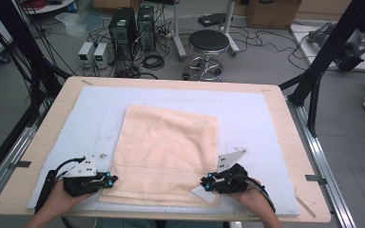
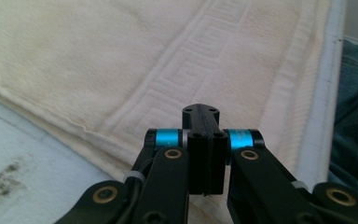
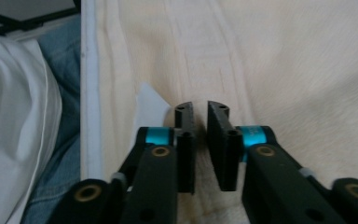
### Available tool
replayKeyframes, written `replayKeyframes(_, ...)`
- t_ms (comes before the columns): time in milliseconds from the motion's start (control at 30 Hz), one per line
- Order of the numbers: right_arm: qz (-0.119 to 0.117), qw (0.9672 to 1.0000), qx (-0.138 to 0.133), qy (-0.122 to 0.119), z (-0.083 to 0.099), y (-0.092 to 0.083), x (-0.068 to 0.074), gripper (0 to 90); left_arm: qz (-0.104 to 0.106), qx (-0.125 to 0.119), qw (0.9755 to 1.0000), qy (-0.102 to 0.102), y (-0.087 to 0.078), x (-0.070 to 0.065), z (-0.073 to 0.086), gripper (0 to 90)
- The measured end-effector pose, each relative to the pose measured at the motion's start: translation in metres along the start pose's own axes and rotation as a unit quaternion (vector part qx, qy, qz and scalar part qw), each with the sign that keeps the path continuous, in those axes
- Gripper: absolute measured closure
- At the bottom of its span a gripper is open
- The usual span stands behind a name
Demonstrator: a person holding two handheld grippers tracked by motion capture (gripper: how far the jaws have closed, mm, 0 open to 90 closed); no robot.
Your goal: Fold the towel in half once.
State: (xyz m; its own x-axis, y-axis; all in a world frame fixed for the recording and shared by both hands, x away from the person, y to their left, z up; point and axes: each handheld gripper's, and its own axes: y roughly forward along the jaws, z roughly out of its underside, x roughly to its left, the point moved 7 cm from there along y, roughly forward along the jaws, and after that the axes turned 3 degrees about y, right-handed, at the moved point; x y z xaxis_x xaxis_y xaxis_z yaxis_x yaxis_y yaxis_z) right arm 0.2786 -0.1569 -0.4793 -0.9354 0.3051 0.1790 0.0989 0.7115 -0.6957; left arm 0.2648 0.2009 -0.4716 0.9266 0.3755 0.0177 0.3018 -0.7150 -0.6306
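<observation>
A cream towel [image 1: 166,147], folded into a rough square, lies flat on the pale mat [image 1: 252,114]. My left gripper [image 1: 110,179] lies at the towel's near left corner. In the left gripper view its jaws [image 2: 201,109] are pressed together over the patterned border [image 2: 121,56], and no cloth shows between them. My right gripper [image 1: 203,182] lies at the near right corner, beside a white label [image 1: 204,194]. In the right gripper view its jaws [image 3: 200,108] stand a narrow slit apart over the towel [image 3: 298,70], with cream cloth in the slit and the label [image 3: 151,105] just to their left.
The mat covers most of the wooden table [image 1: 292,142], and its near edge [image 3: 87,93] runs close to both grippers. The person's lap [image 2: 349,93] lies just beyond that edge. A stool [image 1: 208,42], computers and cables stand on the floor past the far side.
</observation>
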Motion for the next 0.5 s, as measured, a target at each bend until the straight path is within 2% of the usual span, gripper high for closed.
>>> replayKeyframes(33,-0.002,0.9999,0.010,0.000,0.003,0.003,0.000,79.5,0.008,0.001,1.0000,0.003,0.000,-0.002,0.002,89.7)
replayKeyframes(67,-0.002,1.0000,0.004,-0.001,0.003,0.002,-0.001,75.6,0.017,-0.004,0.9999,0.000,0.000,-0.005,0.002,89.4)
replayKeyframes(133,0.008,0.9998,-0.016,0.006,-0.005,-0.003,-0.005,66.2,0.018,0.002,0.9998,0.002,0.003,-0.007,0.004,75.8)
replayKeyframes(200,0.025,0.9988,-0.040,0.012,-0.015,-0.008,-0.013,65.7,0.022,0.006,0.9997,0.002,0.006,-0.008,0.005,69.3)
replayKeyframes(267,0.037,0.9983,-0.045,0.006,-0.023,-0.008,-0.020,63.4,0.030,0.011,0.9995,0.003,0.008,-0.007,0.006,66.4)
replayKeyframes(300,0.037,0.9983,-0.045,0.002,-0.026,-0.006,-0.023,62.8,0.033,0.008,0.9994,-0.002,0.010,-0.008,0.006,66.4)
replayKeyframes(333,0.032,0.9986,-0.041,0.003,-0.028,-0.003,-0.024,62.2,0.030,0.011,0.9995,0.002,0.011,-0.008,0.006,68.4)
replayKeyframes(367,0.028,0.9989,-0.037,0.003,-0.029,0.001,-0.023,62.0,0.027,0.010,0.9995,0.007,0.011,-0.008,0.007,72.5)
replayKeyframes(433,0.020,0.9995,-0.020,-0.010,-0.028,0.008,-0.018,62.0,0.024,0.003,0.9997,0.004,0.011,-0.009,0.007,80.9)
replayKeyframes(500,0.011,0.9997,-0.010,-0.017,-0.026,0.014,-0.014,62.6,0.021,0.007,0.9997,0.003,0.011,-0.009,0.007,85.6)
